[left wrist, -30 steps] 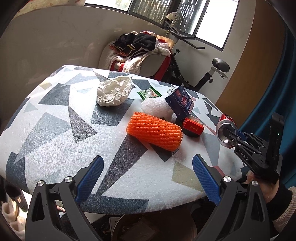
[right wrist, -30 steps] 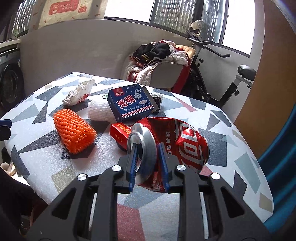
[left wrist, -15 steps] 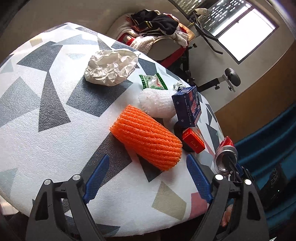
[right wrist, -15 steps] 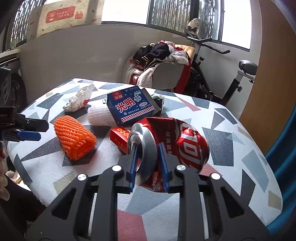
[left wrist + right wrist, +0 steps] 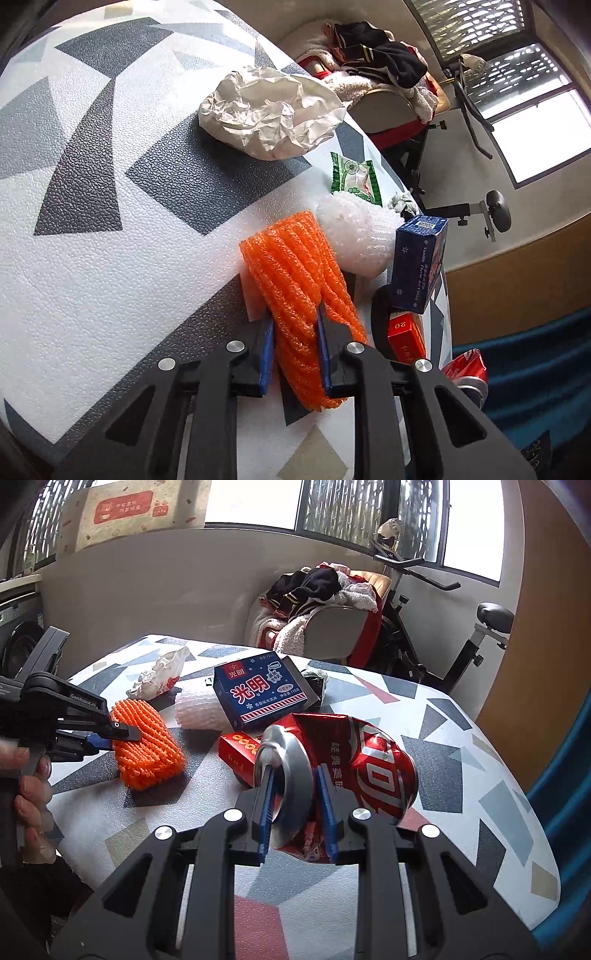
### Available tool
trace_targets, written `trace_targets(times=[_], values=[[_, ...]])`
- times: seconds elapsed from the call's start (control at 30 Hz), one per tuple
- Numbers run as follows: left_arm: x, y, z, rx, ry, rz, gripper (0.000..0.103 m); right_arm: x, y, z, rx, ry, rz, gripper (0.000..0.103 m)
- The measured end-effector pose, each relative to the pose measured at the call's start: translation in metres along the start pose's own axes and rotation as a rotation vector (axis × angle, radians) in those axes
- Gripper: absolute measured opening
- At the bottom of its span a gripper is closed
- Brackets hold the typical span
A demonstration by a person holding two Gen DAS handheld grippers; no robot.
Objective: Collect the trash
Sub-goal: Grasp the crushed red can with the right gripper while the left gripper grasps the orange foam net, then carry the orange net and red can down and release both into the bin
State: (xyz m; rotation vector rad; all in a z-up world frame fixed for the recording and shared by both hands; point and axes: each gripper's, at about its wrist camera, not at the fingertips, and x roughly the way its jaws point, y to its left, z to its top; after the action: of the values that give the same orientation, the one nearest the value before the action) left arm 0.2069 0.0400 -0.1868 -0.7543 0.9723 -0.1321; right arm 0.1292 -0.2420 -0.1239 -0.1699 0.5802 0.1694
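Since a second ago the left gripper (image 5: pixel 295 343) has come down and forward from its wide-open hover at the near table edge and rolled over, and its jaws are now closing on the orange foam net (image 5: pixel 303 295), which is pinched narrow between the blue pads (image 5: pixel 266 350) at its near end and splays out wider beyond the fingertips. The right gripper (image 5: pixel 295 805) has not moved; its jaws are clamped on the rim end of the crushed red can (image 5: pixel 347 764), held just above the patterned tablecloth (image 5: pixel 461 775). In the left wrist view, a white foam net (image 5: pixel 354 236) lies just past the orange one and touching it on the right, a blue ice cream box (image 5: pixel 419 262) stands to the right of the fingers with a small red box (image 5: pixel 404 332) at its foot, a green wrapper (image 5: pixel 354 177) lies further ahead, and a crumpled white paper bag (image 5: pixel 266 114) sits well ahead and to the left. From the right gripper, the left one (image 5: pixel 107 736) shows far to the left, held by a hand (image 5: pixel 31 786), biting the near side of the orange net (image 5: pixel 147 749); the blue box (image 5: pixel 262 694) lies straight ahead beyond the can, leaning on the white net (image 5: pixel 199 709), and the small red box (image 5: pixel 240 747) sits just left of the can. A chair heaped with clothes (image 5: pixel 317 594) and an exercise bike (image 5: pixel 443 627) stand beyond the table.
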Motion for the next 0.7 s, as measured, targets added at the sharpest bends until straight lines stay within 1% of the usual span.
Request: trace_targets(times=[0.1,0.17,0.3,0.4,0.7], values=[[-0.019,-0.008,-0.001,0.097,-0.041,0.009,0.019,-0.005,0.002,0.002,-0.003,-0.007,0.002,0.025],[-0.033,-0.016,-0.007,0.190,-0.060,0.021,0.019,-0.010,0.005,0.003,-0.006,-0.013,0.007,0.025],[-0.059,-0.028,-0.027,0.368,-0.086,0.042,0.019,-0.022,0.013,0.003,-0.028,-0.025,0.016,0.025],[-0.076,-0.031,-0.043,0.474,-0.096,0.051,0.019,-0.032,0.019,0.002,-0.035,-0.029,0.023,0.025],[-0.118,-0.023,-0.094,0.669,-0.096,0.060,0.019,-0.061,0.038,-0.003,-0.044,-0.042,0.039,0.025]])
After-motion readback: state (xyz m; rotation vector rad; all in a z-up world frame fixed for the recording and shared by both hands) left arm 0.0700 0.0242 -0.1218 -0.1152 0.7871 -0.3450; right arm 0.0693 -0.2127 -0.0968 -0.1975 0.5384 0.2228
